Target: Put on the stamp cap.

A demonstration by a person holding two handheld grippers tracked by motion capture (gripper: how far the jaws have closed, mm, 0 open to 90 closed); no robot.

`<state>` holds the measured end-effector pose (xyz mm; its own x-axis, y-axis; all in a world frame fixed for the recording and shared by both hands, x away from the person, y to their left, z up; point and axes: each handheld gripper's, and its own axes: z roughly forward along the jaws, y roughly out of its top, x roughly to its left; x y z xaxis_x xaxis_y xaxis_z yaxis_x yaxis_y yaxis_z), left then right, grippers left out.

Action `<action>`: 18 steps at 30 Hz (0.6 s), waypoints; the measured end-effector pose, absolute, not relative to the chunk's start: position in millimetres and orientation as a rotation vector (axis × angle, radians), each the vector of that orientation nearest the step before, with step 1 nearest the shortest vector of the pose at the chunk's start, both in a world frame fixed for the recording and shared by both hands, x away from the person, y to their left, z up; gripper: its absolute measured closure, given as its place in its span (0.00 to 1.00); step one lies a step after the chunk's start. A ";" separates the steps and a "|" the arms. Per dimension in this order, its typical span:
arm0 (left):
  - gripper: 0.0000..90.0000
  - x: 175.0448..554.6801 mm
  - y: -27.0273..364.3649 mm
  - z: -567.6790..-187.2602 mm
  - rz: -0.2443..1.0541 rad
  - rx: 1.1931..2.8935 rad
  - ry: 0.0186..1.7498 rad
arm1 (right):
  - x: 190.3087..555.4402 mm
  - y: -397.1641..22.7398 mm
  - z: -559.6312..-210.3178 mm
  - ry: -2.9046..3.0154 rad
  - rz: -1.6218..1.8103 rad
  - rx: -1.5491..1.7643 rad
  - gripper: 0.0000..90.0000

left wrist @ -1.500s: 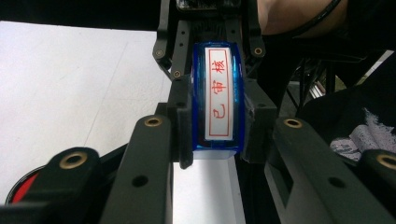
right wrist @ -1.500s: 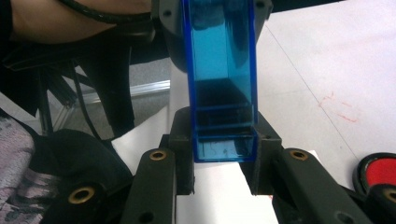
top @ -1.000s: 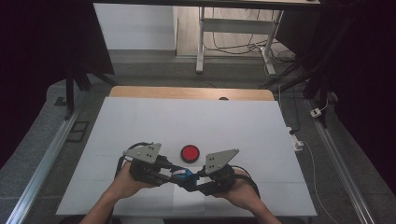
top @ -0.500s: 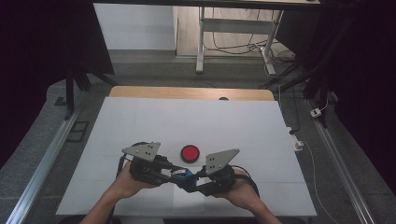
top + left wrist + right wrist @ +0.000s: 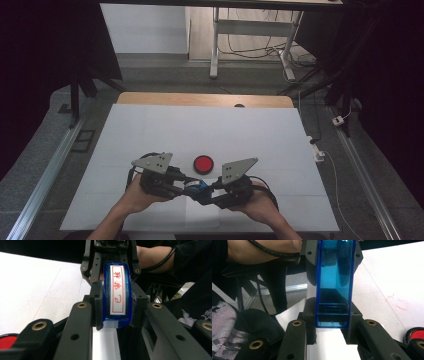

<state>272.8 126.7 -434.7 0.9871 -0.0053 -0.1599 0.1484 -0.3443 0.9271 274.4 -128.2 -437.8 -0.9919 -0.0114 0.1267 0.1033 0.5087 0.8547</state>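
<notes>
A: Nothing has moved since the earlier frames, both hands sit where they were. White paper-covered table carries a round red ink pad in a black rim.

B: Grippers?

A: Left gripper and right gripper both clamp the translucent blue plastic stamp with a white red-lettered label, one per end, between them, just in front of the pad.

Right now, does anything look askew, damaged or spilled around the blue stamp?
Nothing stands out. The blue stamp sits straight between the left gripper and right gripper, both clamped on it. Faint red marks smudge the white sheet.
</notes>
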 end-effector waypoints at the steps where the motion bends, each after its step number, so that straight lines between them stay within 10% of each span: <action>1: 0.77 273.0 126.6 -434.4 -0.153 1.920 0.106 | 274.8 -128.4 -437.9 -2.626 -1.507 -0.088 0.76; 18: 0.77 271.4 124.0 -431.0 -0.109 1.969 0.126 | 275.0 -129.6 -440.8 -2.657 -1.515 -0.172 0.59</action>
<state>271.4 124.0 -431.0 0.9901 0.0379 -0.1354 0.1394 -0.3888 0.9107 275.0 -129.6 -440.8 -0.9906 0.0587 0.1234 0.1361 0.5055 0.8520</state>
